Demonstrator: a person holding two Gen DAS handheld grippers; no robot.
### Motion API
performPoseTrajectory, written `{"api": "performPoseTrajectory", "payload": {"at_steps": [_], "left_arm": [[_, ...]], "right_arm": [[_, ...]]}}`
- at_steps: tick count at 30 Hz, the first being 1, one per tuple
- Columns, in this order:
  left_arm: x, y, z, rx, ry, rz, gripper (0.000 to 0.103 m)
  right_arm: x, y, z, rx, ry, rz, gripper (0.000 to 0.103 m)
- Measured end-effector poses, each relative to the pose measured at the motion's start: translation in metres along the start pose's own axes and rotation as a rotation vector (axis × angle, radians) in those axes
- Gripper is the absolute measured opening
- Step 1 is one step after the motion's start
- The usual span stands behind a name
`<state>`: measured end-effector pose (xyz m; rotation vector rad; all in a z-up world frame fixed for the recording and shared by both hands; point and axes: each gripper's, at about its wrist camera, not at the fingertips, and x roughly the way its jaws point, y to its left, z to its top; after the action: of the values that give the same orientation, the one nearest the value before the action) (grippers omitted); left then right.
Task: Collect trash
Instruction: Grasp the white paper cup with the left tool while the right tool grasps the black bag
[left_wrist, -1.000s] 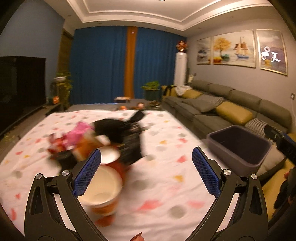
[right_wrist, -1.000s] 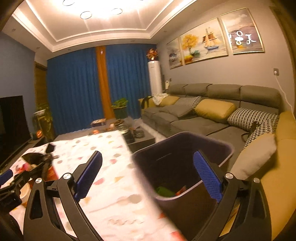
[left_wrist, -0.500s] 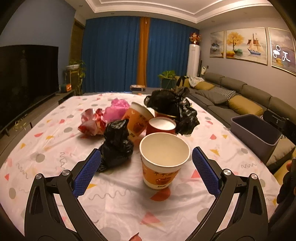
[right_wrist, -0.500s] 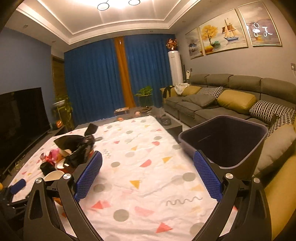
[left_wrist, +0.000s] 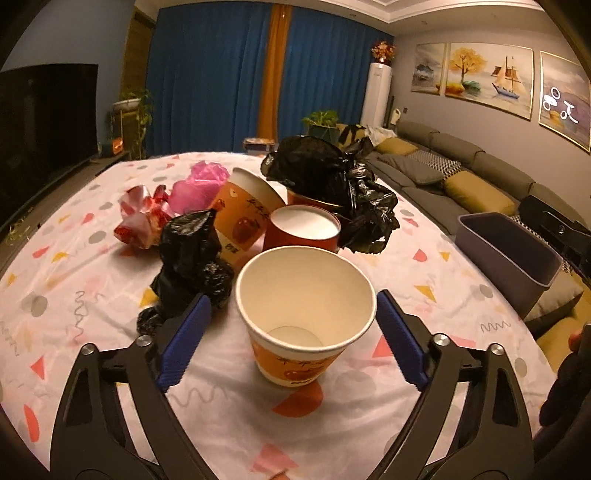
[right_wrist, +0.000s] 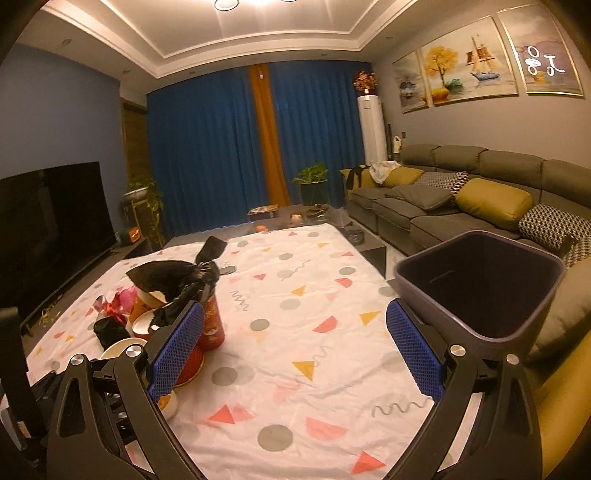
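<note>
In the left wrist view my left gripper (left_wrist: 293, 338) is open, its blue pads either side of an upright orange paper cup (left_wrist: 304, 314) without touching it. Behind the cup stand a red cup (left_wrist: 302, 230), a tilted orange cup (left_wrist: 245, 218), a small black bag (left_wrist: 188, 258), a large black bag (left_wrist: 332, 184), a pink bag (left_wrist: 201, 184) and a red wrapper (left_wrist: 142, 218). The grey bin (left_wrist: 511, 254) stands at the table's right edge. In the right wrist view my right gripper (right_wrist: 295, 350) is open and empty over the tablecloth, the bin (right_wrist: 480, 291) to its right and the trash pile (right_wrist: 173, 295) to its left.
The table wears a white cloth (right_wrist: 295, 295) with coloured shapes. A grey sofa (right_wrist: 461, 199) with cushions runs along the right wall. A dark television (right_wrist: 48, 221) stands at the left. A low coffee table (right_wrist: 295, 218) and plants stand by the blue curtains.
My left gripper has swung back to the trash pile and closed in on the near orange cup. My right gripper has drawn away from the bin and turned toward the table's middle.
</note>
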<state>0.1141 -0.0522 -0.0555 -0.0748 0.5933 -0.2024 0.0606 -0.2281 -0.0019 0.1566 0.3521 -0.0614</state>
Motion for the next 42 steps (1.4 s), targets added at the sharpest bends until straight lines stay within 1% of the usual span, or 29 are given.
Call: {"api": "performPoseTrajectory", "payload": {"at_steps": [1,2,3,4,8,9,11,13,14,15,16,19,21,22,24,28,29,33,35,42], "left_arm": [[0.002,-0.001,0.0,0.002,0.004,-0.003,0.077],[0.004,-0.001,0.0,0.006,0.012,-0.008,0.074],[0.005,-0.001,0.0,0.004,0.021,-0.016,0.068],[0.006,0.0,0.0,0.0,0.027,-0.025,0.065],[0.005,0.007,-0.001,-0.031,0.015,-0.056,0.062],[0.001,0.007,-0.001,-0.024,0.003,-0.048,0.061],[-0.006,0.01,-0.001,-0.019,-0.019,-0.039,0.061],[-0.016,0.016,0.0,-0.038,-0.038,-0.04,0.061],[-0.021,0.019,0.001,-0.046,-0.047,-0.036,0.061],[-0.028,0.022,0.002,-0.051,-0.06,-0.025,0.061],[-0.032,0.025,0.002,-0.055,-0.07,-0.018,0.061],[-0.043,0.035,0.002,-0.068,-0.093,0.006,0.061],[-0.048,0.042,0.002,-0.077,-0.102,0.023,0.061],[-0.048,0.044,0.003,-0.077,-0.104,0.028,0.061],[-0.05,0.049,0.004,-0.078,-0.107,0.036,0.061],[-0.052,0.053,0.002,-0.085,-0.109,0.038,0.061],[-0.052,0.054,0.002,-0.086,-0.108,0.039,0.061],[-0.052,0.055,0.002,-0.091,-0.105,0.032,0.061],[-0.053,0.053,0.002,-0.087,-0.109,0.03,0.061],[-0.057,0.052,0.004,-0.087,-0.12,0.025,0.061]], "right_arm": [[0.003,0.003,0.001,-0.004,0.005,0.009,0.095],[0.005,0.004,0.001,-0.007,0.009,0.017,0.095],[0.008,0.006,0.002,-0.01,0.013,0.025,0.095],[0.011,0.01,0.003,-0.015,0.016,0.036,0.095],[0.018,0.022,0.003,-0.043,0.029,0.071,0.095],[0.021,0.025,0.003,-0.047,0.036,0.082,0.092],[0.027,0.031,0.002,-0.053,0.058,0.109,0.09],[0.032,0.037,0.002,-0.06,0.071,0.123,0.084],[0.036,0.041,0.002,-0.066,0.081,0.132,0.079],[0.039,0.045,0.002,-0.067,0.091,0.145,0.075],[0.042,0.048,0.002,-0.068,0.097,0.157,0.074],[0.05,0.062,0.002,-0.087,0.119,0.194,0.064],[0.055,0.069,0.001,-0.099,0.133,0.215,0.054],[0.059,0.072,0.0,-0.101,0.146,0.226,0.05],[0.067,0.076,-0.001,-0.099,0.173,0.239,0.037],[0.077,0.08,-0.002,-0.102,0.197,0.248,0.027],[0.078,0.081,-0.003,-0.103,0.203,0.254,0.021],[0.08,0.083,-0.003,-0.11,0.206,0.255,0.006],[0.076,0.081,-0.002,-0.114,0.189,0.249,0.003],[0.051,0.067,0.016,-0.124,0.084,0.206,0.002]]}}
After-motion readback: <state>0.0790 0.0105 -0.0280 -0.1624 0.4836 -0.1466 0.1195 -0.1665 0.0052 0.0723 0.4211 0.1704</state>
